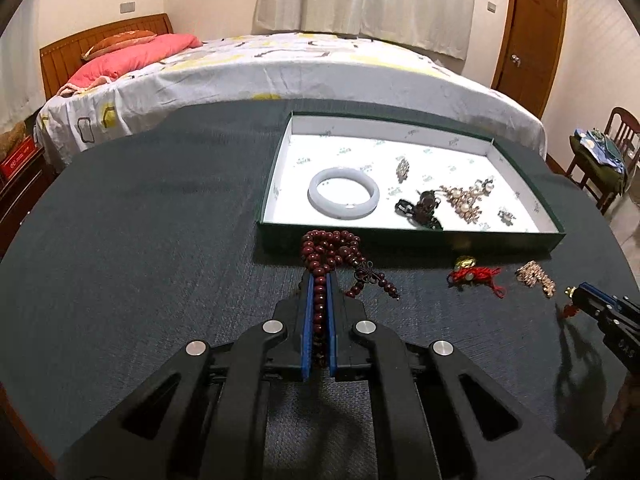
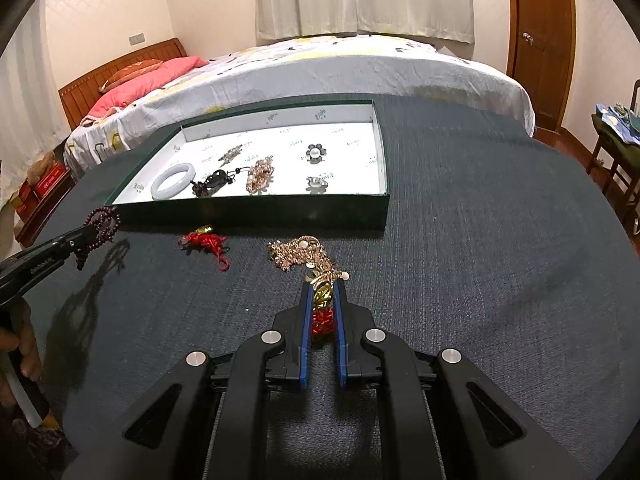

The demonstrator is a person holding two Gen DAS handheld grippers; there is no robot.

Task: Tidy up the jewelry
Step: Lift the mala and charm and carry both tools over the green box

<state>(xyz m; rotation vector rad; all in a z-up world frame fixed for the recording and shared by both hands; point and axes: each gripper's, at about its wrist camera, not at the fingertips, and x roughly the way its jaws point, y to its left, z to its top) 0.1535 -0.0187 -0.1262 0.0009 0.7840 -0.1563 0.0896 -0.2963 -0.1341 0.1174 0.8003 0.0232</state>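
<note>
My left gripper [image 1: 319, 280] is shut on a dark red bead bracelet [image 1: 332, 250] and holds it above the table, just before the near wall of the green tray [image 1: 400, 240]. It also shows in the right wrist view [image 2: 90, 236]. My right gripper [image 2: 323, 288] is shut on a gold-and-red charm [image 2: 323, 300], next to a rose-gold chain [image 2: 298, 254] on the table. The tray [image 2: 256, 210] holds a white jade bangle [image 1: 343, 198], a dark pendant [image 1: 420, 208], a pearl brooch [image 1: 464, 200] and small pieces.
A red-cord charm [image 1: 474, 276] [image 2: 206, 244] and the rose-gold chain [image 1: 536, 278] lie on the dark table cloth [image 1: 140, 260] in front of the tray. A bed [image 1: 260, 68] stands behind the table. A chair [image 1: 600, 160] is at the right.
</note>
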